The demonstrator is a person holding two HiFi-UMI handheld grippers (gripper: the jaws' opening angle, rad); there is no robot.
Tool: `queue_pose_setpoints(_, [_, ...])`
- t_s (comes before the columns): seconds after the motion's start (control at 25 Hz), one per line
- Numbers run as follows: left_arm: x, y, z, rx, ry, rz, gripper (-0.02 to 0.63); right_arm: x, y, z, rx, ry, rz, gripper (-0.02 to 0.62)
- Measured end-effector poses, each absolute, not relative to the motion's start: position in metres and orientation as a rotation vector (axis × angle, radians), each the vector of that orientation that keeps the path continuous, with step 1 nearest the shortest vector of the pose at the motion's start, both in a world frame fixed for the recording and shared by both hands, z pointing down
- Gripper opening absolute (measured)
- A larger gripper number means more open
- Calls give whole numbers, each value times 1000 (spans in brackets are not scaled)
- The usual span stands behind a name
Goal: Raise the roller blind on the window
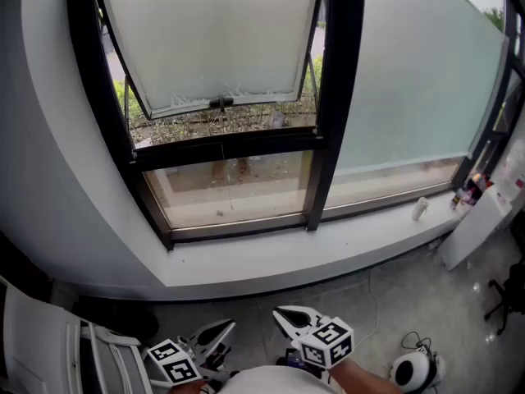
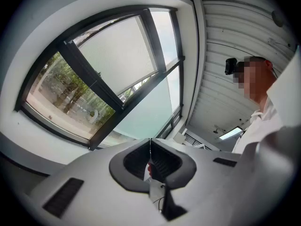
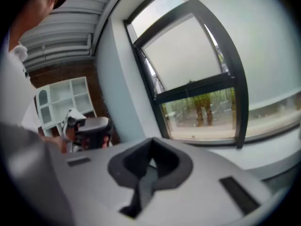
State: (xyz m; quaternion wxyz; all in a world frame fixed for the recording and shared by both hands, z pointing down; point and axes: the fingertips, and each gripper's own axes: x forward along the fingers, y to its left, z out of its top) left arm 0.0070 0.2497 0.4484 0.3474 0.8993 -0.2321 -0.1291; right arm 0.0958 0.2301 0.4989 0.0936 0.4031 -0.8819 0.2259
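Well, the one real container is a white shelf unit [image 3: 61, 98], off to the left of the right tongs [image 3: 151, 145]. Whatever its open compartments hold is too blurred to name. Ahead and to the right of both tongs stands a white cabinet [image 1: 480, 224], cut off by the edge of the head view. It carries a cluster of small items [image 1: 469, 191] on top, too small to identify. A small pale object [image 1: 420, 209] lies on the window sill [image 1: 271, 257], and I cannot tell what it is. A bit of red shows through the gap behind the jaws of the left tongs [image 2: 150, 142], but it is unclear what.

Both tongs are closed tight, tips meeting with nothing between them, and they sit low, close to the person's body. The roller blind [image 1: 418, 80] hangs over the wide right-hand pane. Its bottom edge sits just above the sill, with a strip of clear glass beneath. It is ahead of and above both tongs, nearer the right pair, and well apart from either.
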Motion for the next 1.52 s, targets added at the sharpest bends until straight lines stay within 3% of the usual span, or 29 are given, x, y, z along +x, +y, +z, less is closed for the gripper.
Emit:
queue_pose_setpoints(1.0, [15,223,454,2401,-823,-269,23,134,209,505,1208,-2613,711,28])
queue_pose_setpoints(1.52, [44,205,458,2374,-968,-311,40,167,180,506,1079,-2641,660,84])
